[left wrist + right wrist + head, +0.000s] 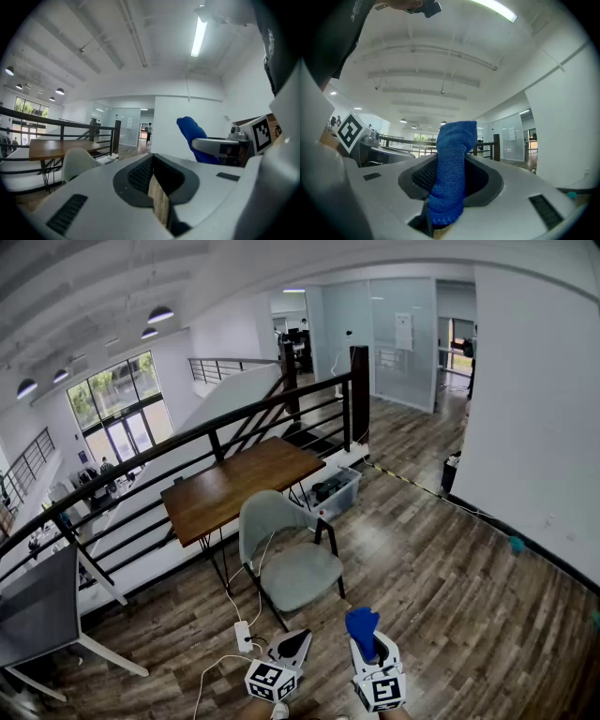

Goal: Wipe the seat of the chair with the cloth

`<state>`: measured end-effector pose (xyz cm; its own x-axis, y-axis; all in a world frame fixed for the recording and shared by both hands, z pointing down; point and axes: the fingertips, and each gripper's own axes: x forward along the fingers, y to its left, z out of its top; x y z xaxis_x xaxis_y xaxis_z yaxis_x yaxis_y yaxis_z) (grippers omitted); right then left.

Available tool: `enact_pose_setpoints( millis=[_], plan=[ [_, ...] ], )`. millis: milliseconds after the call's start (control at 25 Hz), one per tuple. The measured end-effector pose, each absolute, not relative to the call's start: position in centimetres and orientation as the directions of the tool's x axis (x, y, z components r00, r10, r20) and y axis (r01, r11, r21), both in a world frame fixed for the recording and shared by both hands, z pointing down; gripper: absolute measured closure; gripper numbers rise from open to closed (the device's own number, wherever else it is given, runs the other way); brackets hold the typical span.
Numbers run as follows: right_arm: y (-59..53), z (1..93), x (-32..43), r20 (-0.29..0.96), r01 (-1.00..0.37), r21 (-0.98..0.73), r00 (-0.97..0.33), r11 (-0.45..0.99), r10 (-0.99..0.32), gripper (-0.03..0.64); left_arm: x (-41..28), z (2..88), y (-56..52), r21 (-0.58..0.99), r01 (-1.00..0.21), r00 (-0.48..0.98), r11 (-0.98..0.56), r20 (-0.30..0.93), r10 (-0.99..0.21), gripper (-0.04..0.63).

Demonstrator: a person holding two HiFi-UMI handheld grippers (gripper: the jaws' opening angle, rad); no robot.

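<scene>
— How are the two grippers held?

— Low at 6 o'clock in the head view, side by side and near each other. The left gripper (298, 641) leans toward 1 o'clock, and the right gripper (367, 641) aims at 12. Each carries one marker cube at its near end. Both gripper views take in mostly ceiling, so both tips tilt upward.

— And the jaws?

— The left gripper's jaws stand a narrow slit apart. Wood floor shows through the gap and nothing sits between them. The right gripper's jaws are clamped on the blue cloth (452, 164), which stands up out of them in a folded hump.

— Where is the chair?

— At 12 o'clock from the grippers and well apart from them. Its grey seat (302, 576) is bare, and the cloth is not touching it.

— Give me the count.

— Two grippers, one cloth and one chair (281, 540). There is one wooden table (239, 488) beyond the chair at 11 o'clock, and one clear storage box (335, 491) sits beside the table at 1 o'clock from the chair. One white power strip (242, 635) lies on the floor at 9 o'clock from the left gripper.
</scene>
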<state>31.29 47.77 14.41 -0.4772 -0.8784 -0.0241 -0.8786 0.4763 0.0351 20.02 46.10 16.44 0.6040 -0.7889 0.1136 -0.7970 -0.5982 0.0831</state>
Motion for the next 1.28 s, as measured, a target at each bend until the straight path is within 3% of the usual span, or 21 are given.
enact_pose_setpoints(
  millis=[1280],
  plan=[
    [41.3, 11.4, 15.4, -0.055, -0.93, 0.054, -0.366, 0.363, -0.929, 0.474, 3.9, 12.7, 38.7, 0.025, -0.755, 0.656, -0.656, 0.021, -0.754, 0.594]
  ],
)
